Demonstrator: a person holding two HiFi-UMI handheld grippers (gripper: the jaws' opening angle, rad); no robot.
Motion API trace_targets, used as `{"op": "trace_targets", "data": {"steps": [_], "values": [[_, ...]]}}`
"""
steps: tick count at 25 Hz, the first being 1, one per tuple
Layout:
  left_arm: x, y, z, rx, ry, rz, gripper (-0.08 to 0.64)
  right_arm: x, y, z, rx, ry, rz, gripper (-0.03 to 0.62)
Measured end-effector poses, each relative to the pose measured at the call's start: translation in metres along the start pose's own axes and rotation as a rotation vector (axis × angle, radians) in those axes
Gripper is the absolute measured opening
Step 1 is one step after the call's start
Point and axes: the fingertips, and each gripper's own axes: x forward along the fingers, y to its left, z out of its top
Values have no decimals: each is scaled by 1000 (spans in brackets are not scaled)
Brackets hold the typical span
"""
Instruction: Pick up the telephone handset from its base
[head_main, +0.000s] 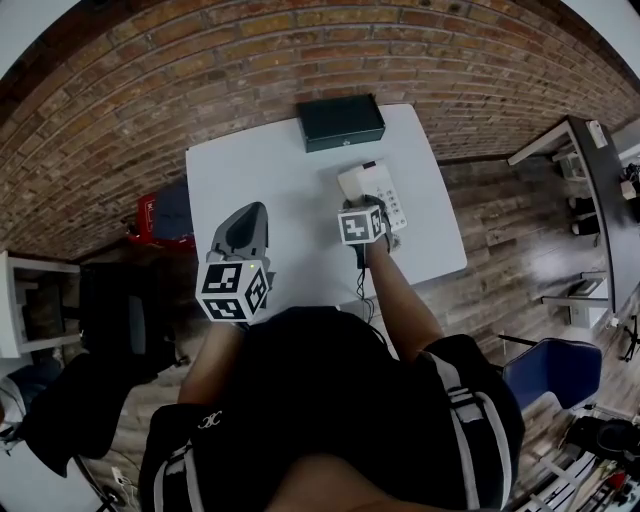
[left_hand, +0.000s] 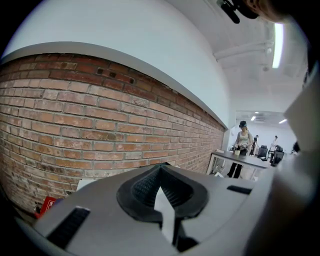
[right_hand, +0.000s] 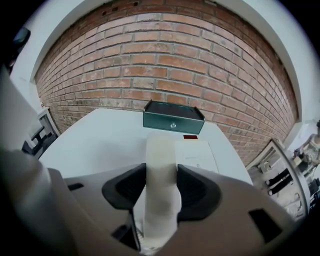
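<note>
With much of its length reaching beyond the jaws toward the far side, the long white plastic telephone handset (right_hand: 161, 150) could swing or tip down at that end once it is raised, and smooth plastic could slip through the pads. A crooked pull could also catch it in its cradle and drag the flat white telephone base (right_hand: 196, 155) across the white rectangular table (head_main: 270, 170). A thin dark cord appears to trail toward the near edge, and it could tug the phone if the lift goes too high.

The handset lies along the left side of its base, on the right half of the table, just near of the dark green metal box (head_main: 340, 122) at the far edge. It appears not yet lifted.

The right gripper (right_hand: 161, 172) points steeply down over the phone, its black pads set fairly wide and pressed against both sides of the handset. The left gripper (left_hand: 160, 167) is held above the near left part of the table, well apart from the phone, its jaws together at the tips with nothing between them.
</note>
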Motion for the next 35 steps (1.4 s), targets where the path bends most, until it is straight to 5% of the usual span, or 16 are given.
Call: {"op": "trace_targets", "data": {"steps": [13, 26, 35], "values": [[7, -13, 0, -4, 1, -64, 2, -42, 0, 11, 19, -119, 12, 179], [33, -66, -2, 9, 17, -221, 2, -151, -31, 63, 203, -492, 17, 178], [44, -92, -5, 56, 21, -280, 2, -217, -46, 77, 215, -707, -36, 178]]}}
